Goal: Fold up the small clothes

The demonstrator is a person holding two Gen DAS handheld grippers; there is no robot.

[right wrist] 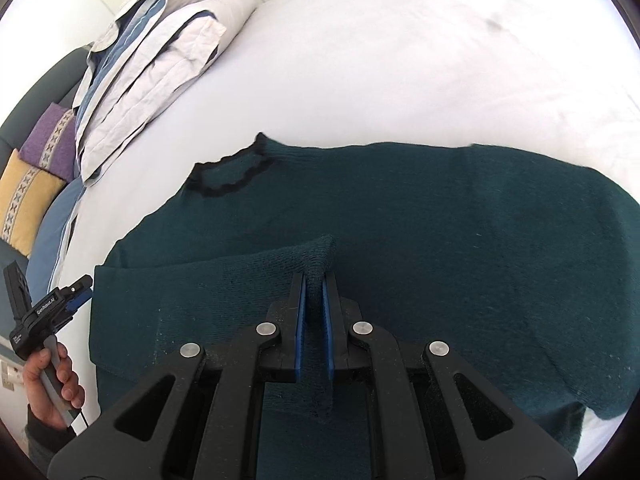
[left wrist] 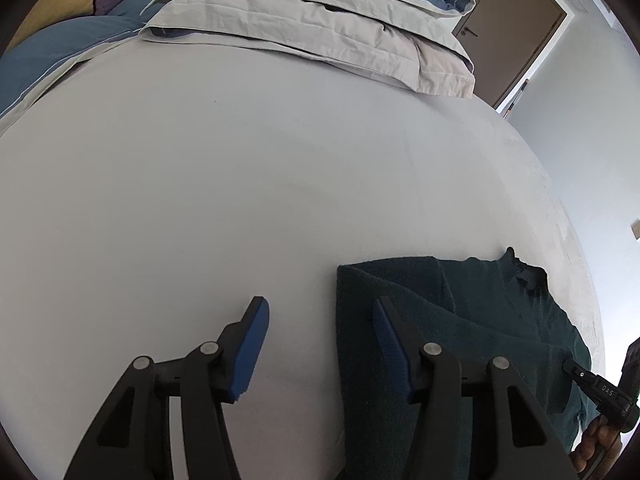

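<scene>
A dark green knitted sweater (right wrist: 420, 216) lies flat on the white bed sheet (right wrist: 400, 60), its black-trimmed neck opening (right wrist: 230, 174) toward the pillows. My right gripper (right wrist: 315, 280) is shut on a raised fold of the sweater, a sleeve laid across its body. In the left wrist view the sweater (left wrist: 480, 320) lies at the lower right. My left gripper (left wrist: 320, 312) is open and empty, straddling the sweater's left edge just above the sheet. The left gripper also shows in the right wrist view (right wrist: 80, 290), held by a hand at the sweater's edge.
Folded grey and blue bedding (left wrist: 320, 20) is stacked at the head of the bed. Purple and yellow cushions (right wrist: 36, 168) lie beside it. A brown door (left wrist: 516, 32) stands past the bed's edge. The bed edge (left wrist: 576, 248) runs close to the sweater.
</scene>
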